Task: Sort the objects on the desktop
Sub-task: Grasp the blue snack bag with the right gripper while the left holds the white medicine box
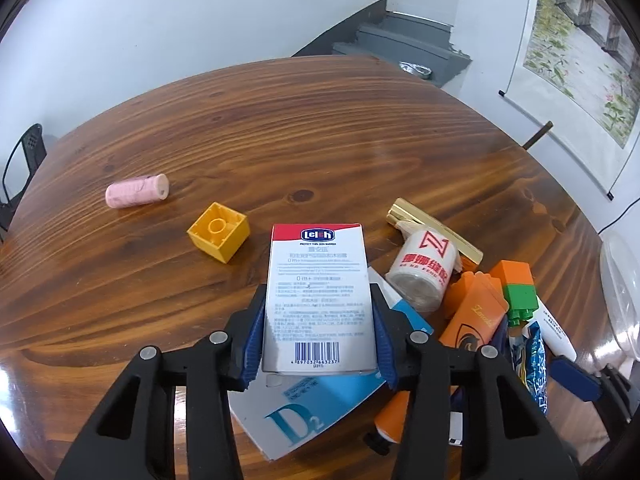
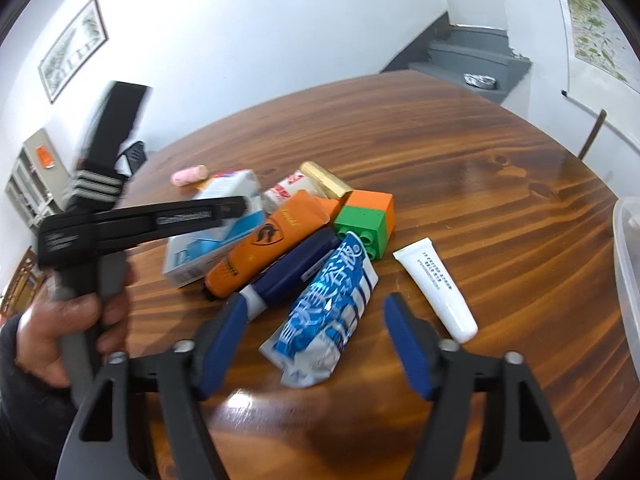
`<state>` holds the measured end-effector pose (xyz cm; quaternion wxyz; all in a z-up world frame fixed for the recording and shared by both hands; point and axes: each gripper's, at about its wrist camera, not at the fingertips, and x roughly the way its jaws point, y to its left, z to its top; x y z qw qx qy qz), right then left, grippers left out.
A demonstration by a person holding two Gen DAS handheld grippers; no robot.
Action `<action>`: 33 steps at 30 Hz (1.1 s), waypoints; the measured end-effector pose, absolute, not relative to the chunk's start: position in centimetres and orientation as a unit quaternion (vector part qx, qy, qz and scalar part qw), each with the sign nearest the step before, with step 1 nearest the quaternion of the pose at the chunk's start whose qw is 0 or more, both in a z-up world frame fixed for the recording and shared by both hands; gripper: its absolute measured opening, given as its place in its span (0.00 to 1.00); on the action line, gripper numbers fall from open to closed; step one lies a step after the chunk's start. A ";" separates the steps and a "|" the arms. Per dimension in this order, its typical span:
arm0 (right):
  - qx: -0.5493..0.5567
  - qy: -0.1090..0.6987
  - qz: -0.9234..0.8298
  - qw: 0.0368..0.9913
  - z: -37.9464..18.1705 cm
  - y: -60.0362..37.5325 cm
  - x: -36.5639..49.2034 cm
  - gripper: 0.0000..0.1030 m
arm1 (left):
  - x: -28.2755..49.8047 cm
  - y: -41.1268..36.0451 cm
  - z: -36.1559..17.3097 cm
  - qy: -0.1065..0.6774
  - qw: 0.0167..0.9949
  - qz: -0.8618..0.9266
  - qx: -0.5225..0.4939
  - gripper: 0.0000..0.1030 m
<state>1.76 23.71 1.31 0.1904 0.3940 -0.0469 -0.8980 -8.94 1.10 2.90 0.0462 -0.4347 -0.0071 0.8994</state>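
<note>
My left gripper (image 1: 318,304) is shut on a white box with a red top (image 1: 318,280), its blue pads pressing both long sides above the table. The right wrist view shows it from the side, held by a hand (image 2: 60,332). My right gripper (image 2: 316,308) is open, hovering over a blue and white packet (image 2: 328,312) with nothing between its pads. Around the packet lie a dark blue tube (image 2: 296,272), an orange tube (image 2: 268,248), an orange and green brick (image 2: 366,220) and a white tube (image 2: 438,288). A blue and white carton (image 1: 320,404) lies under the held box.
On the round wooden table (image 1: 280,128), a yellow brick (image 1: 218,238) and a pink roll (image 1: 136,191) lie apart at the left. A gold box (image 1: 436,228) and a white roll with red letters (image 1: 422,276) sit in the pile. A clear plastic container (image 2: 628,264) stands at the right edge.
</note>
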 end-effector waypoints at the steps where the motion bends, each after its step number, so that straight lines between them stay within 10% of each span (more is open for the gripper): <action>1: 0.398 -0.047 -0.897 0.186 1.2 23.7 1.5 0.60 | -8.9 1.0 2.9 -0.011 0.048 0.899 -0.434 0.48; 14: 0.402 -0.033 -0.897 0.179 0.7 23.5 1.6 0.39 | -7.2 2.2 6.1 -0.023 0.086 0.908 -0.410 0.48; 26: 0.420 -0.018 -0.892 0.164 0.2 22.6 0.4 0.55 | -6.4 3.6 6.9 -0.007 0.106 0.910 -0.400 0.48; 33: 0.423 -0.017 -0.889 0.175 -0.5 22.5 1.3 0.34 | -5.3 4.3 7.6 -0.001 0.119 0.914 -0.387 0.48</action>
